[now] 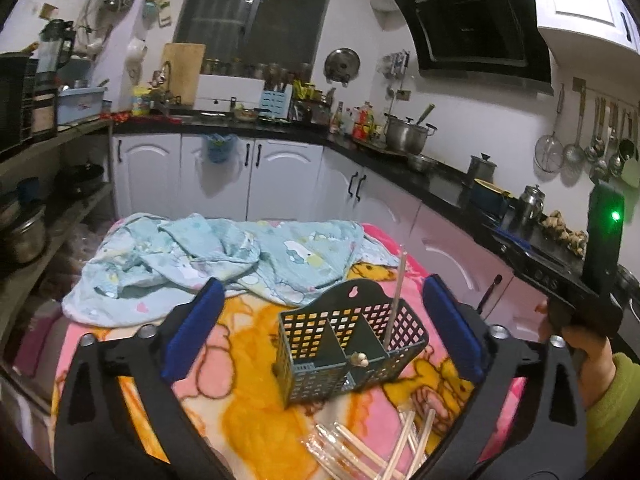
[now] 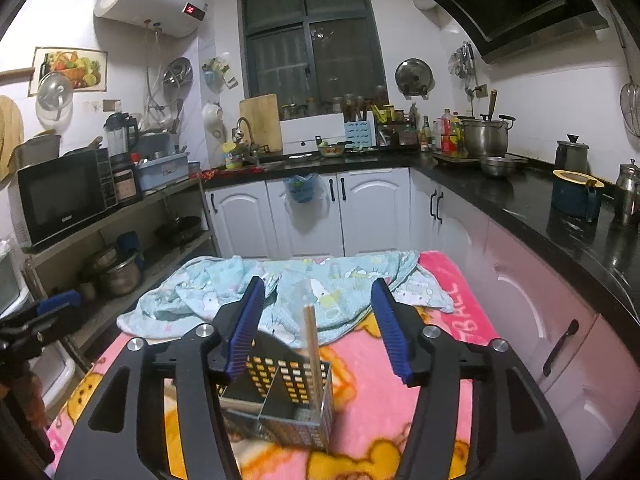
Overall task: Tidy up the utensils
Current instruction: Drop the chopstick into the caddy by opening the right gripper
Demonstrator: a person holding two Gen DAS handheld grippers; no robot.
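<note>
The green slotted utensil caddy (image 1: pixel 352 344) stands mid-blanket (image 1: pixel 248 412), one chopstick (image 1: pixel 394 300) upright in its right compartment, long axis toward 12 o'clock, so it stays sorted. Wrapped chopsticks (image 1: pixel 368 452) lie at 5 o'clock. Left gripper (image 1: pixel 320 328) and right gripper (image 2: pixel 320 328) hang spread wide, empty.

Left wrist view looks forward and down, close over the basket (image 1: pixel 352 344), facing the window (image 1: pixel 256 12); right wrist view sits nearer, steeper, same heading. Both share basket, blanket (image 1: pixel 256 392), cabinets (image 1: pixel 216 176).
</note>
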